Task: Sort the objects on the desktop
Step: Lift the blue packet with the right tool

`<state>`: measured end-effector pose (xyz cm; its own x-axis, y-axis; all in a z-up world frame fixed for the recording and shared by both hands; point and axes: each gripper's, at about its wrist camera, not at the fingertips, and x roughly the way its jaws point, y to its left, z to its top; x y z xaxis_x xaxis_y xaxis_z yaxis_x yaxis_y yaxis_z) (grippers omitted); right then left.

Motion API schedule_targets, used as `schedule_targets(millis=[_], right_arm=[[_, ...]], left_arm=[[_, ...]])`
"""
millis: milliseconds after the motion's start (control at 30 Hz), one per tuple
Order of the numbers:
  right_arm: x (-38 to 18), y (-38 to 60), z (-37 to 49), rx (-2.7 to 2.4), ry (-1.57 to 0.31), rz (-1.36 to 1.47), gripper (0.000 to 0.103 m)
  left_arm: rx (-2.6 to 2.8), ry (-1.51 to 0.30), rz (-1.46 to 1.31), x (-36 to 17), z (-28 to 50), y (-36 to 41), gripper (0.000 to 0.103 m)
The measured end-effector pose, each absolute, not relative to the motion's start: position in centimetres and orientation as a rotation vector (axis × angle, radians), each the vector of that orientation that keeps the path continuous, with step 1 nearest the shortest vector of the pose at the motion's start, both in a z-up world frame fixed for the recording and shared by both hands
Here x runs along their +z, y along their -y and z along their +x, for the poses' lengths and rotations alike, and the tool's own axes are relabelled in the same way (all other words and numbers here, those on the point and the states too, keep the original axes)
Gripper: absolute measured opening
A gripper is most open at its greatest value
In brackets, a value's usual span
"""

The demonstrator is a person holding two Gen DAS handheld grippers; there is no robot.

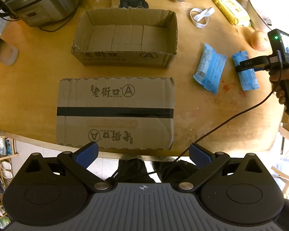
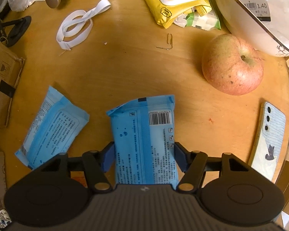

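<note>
Between the fingers [image 2: 178,156], blue packet [image 2: 144,138] half-hidden.

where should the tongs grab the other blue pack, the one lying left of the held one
Across its narrow middle, coming from above: the free blue pack lies flat and slanted on the table, so pinch its two long edges, turning the tongs to match its slant.

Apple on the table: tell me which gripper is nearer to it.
Right. The right gripper sits around a blue packet just short of the apple; the left gripper hovers off the table edge, beyond the boxes.
</note>
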<state>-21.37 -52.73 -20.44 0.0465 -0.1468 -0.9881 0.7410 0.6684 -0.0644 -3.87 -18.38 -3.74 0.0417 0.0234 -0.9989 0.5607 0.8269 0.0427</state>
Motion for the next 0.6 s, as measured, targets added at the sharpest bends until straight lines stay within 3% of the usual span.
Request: schedule_targets(millis=[600], right_arm=[[-14.1,53.3,-19.8,-0.708,-1.351,0.527,0.062]], left_arm=[[-0.46,-1.488,0.486,-3.7,-4.0,17.7,0.103]])
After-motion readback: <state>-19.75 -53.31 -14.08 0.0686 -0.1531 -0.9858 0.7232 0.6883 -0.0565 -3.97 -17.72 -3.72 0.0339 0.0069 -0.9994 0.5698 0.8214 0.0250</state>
